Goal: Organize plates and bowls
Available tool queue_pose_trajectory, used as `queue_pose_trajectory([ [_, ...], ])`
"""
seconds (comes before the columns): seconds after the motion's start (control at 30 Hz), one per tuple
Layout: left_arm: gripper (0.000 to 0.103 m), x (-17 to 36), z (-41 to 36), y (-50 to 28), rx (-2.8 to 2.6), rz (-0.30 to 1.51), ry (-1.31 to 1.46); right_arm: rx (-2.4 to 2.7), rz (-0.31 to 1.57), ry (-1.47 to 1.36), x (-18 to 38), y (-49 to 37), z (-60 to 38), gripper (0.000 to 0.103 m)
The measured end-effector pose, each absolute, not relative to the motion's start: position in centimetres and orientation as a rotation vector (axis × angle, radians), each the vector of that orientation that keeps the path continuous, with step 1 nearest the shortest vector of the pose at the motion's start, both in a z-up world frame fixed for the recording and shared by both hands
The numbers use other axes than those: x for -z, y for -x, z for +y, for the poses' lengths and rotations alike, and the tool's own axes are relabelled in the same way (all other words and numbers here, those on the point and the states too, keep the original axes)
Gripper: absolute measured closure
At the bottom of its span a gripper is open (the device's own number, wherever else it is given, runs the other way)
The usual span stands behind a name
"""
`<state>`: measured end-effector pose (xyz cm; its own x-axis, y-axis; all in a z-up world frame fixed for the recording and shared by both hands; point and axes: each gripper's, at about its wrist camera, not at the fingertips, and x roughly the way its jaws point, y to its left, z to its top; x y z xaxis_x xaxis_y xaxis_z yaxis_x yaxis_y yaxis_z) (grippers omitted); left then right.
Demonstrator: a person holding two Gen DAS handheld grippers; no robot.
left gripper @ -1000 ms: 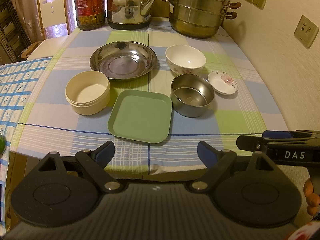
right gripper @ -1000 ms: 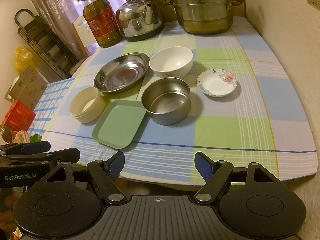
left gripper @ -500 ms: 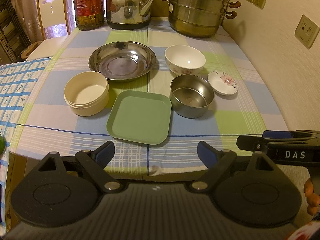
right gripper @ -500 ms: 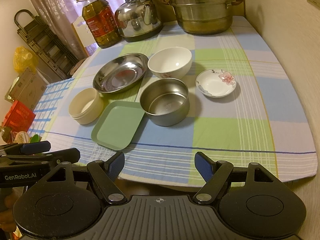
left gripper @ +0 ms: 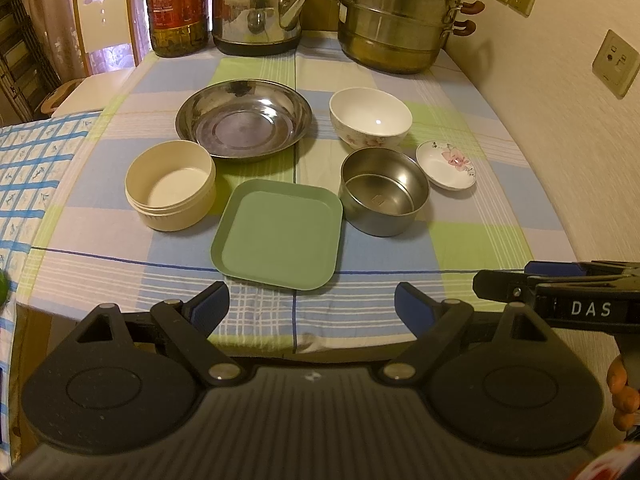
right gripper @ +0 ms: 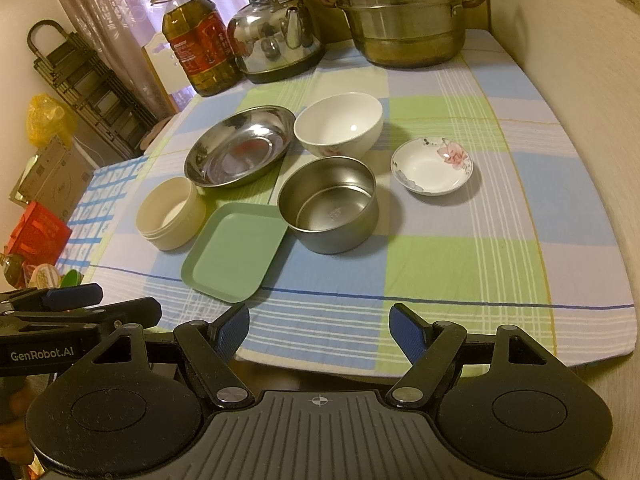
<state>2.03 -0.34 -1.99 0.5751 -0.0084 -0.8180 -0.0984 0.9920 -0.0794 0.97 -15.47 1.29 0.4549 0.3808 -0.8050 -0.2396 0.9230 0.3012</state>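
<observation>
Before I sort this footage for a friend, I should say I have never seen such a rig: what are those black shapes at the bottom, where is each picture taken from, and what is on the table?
No robot here: a person holds a hand-held gripper in each hand, each with a fisheye camera looking forward along its two fingers. One picture comes from the left gripper, the other from the right gripper. Both are open and hold nothing, short of the checked tablecloth.

On it lie a green square plate, a cream round container, a wide steel plate, a steel bowl, a white ceramic bowl and a small flowered saucer. Behind stand an oil bottle, a steel kettle and a stacked steamer pot.
</observation>
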Motion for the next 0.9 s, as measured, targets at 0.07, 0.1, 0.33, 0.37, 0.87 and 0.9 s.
queue_pose_trajectory([
  [0.07, 0.014, 2.1, -0.3, -2.2, -0.053, 0.959, 0.124, -0.385, 1.034, -0.157, -1.2, -1.3, -15.7, 0.026],
  [0.1, 0.014, 2.0, -0.2, -2.1, -0.054, 0.96, 0.125, -0.385, 1.035, -0.159, -1.1, -1.3, -15.7, 0.026],
  [0.33, 0.014, 2.0, 0.4, -2.3, -0.076, 0.969, 0.135, -0.387, 1.042, -0.164, -0.8, -1.4, -15.5, 0.026],
  [0.37, 0.014, 2.1, 0.5, -2.3, -0.082, 0.971, 0.135, -0.388, 1.042, -0.165, -0.7, -1.4, -15.5, 0.026],
  [0.87, 0.016, 5.3, 4.1, -4.3, -0.159, 1.015, 0.166, -0.436, 1.041, -0.216, 1.6, -3.4, -14.1, 0.026],
  [0.9, 0.016, 5.5, 4.4, -4.5, -0.16, 1.018, 0.167, -0.438, 1.046, -0.221, 1.9, -3.6, -13.8, 0.026],
])
